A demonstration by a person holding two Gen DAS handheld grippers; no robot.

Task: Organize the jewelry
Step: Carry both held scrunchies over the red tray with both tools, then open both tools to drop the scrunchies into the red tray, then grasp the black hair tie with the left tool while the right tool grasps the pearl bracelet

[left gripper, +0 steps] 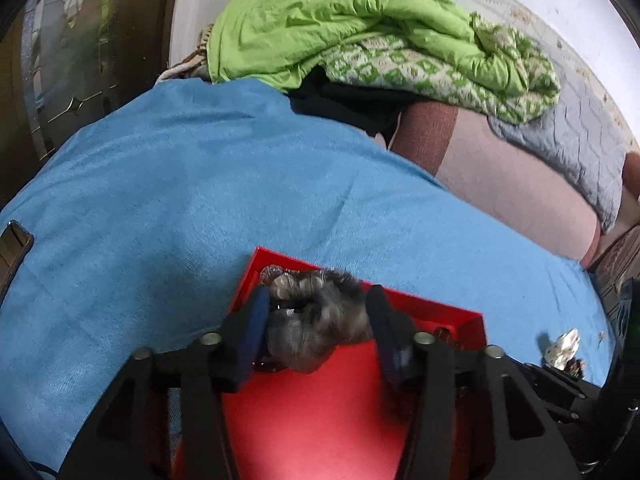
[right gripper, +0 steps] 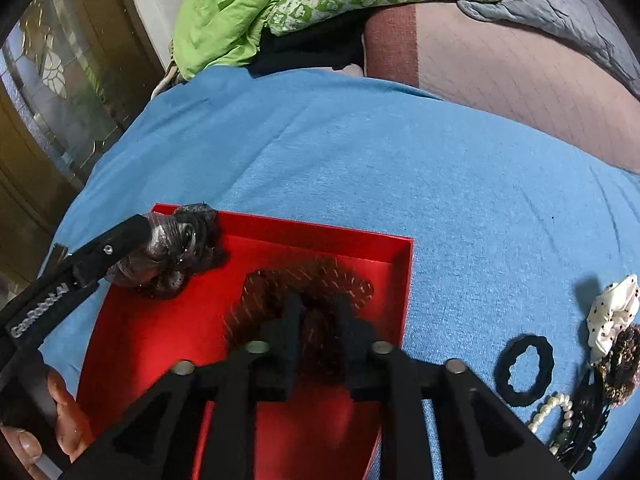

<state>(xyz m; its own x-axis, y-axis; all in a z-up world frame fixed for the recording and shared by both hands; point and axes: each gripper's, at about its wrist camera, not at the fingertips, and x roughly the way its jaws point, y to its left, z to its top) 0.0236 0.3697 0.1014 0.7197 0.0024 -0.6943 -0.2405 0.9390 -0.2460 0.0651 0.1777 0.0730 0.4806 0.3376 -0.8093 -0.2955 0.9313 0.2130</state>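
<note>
The left gripper (left gripper: 318, 312) had its blue-padded fingers (left gripper: 256, 316) clamped on either side of a grey scrunchie (left gripper: 316, 320), a puffy, gathered, slightly shimmering ring of fabric that bulged out between and beyond the pads; in the right wrist view the same grey scrunchie (right gripper: 176, 252) hung at the far left corner of the red tray (right gripper: 280, 232), its crumpled bulk drooping below the fingertips toward the tray floor. The right gripper (right gripper: 316, 316) had its black fingers (right gripper: 290, 320) closed around a dark maroon scrunchie (right gripper: 308, 280), a fuzzy ring flecked with pale dashes, lying flat on the tray floor with its long axis running across the tray, left to right, and its far arc curving away from the camera. The tray was a shallow rectangular box of smooth, matt red card with low upright walls, its long side running away from the cameras on a blue cloth (right gripper: 400, 152) of soft, finely ribbed weave. To the right of the tray, on the cloth, lay a black wavy hair ring (right gripper: 524, 368), flat and open, and beyond it a white dotted scrunchie (right gripper: 612, 316), a brown speckled scrunchie (right gripper: 620, 364) and a string of pearl beads (right gripper: 552, 408), bunched close together. A crumpled green quilt (left gripper: 340, 28) sat at the far edge.
</note>
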